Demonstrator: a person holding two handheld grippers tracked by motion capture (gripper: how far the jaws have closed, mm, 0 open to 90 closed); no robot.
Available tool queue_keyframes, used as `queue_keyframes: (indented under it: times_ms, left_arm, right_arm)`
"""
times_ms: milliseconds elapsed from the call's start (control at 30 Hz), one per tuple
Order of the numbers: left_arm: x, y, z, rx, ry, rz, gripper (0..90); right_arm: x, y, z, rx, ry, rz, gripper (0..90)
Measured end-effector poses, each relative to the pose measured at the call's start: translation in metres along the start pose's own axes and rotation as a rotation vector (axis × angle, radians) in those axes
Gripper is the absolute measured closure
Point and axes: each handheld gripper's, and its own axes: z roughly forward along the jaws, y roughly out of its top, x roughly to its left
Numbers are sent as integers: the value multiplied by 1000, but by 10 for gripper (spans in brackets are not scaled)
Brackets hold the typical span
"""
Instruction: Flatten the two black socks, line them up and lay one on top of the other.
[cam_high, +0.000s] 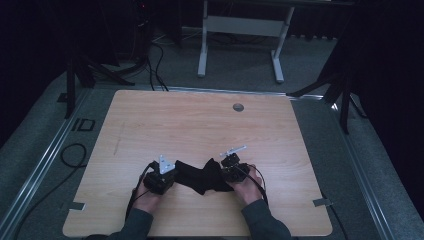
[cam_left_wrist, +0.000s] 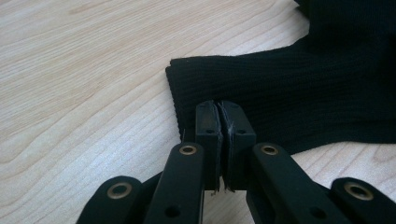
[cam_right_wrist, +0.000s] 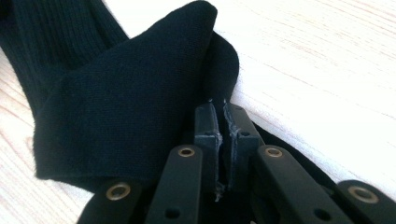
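L hand-held gripper (cam_left_wrist: 218, 108) is pinched tight on the ribbed end of the black sock (cam_left_wrist: 299, 88). R hand-held gripper (cam_right_wrist: 219, 108) is squeezed tight too, on the sock's other end, w/ a flap folded up beside it. Sock sits stretched btwn both, at the near edge of the desk (cam_high: 200, 120). Farther back: a small round hole (cam_high: 238, 107) in the desk.
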Motion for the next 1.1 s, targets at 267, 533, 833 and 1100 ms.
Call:
queue_keyframes:
  times_ms: [267, 533, 833, 1100]
  left_arm:
    - [0, -1, 0, -2, 0, -13, 872]
    - [0, -1, 0, -4, -3, -18, 872]
    - [0, -1, 0, -5, -2, -21, 872]
    - [0, -1, 0, -4, -4, -20, 869]
  right_arm:
    - [-4, -5, -8, -20, 7, 18, 865]
    - [-16, -13, -22, -47, 18, 59, 874]
    - [-14, -21, -38, -84, 42, 63, 873]
    - [-16, -32, -56, -120, 55, 82, 873]
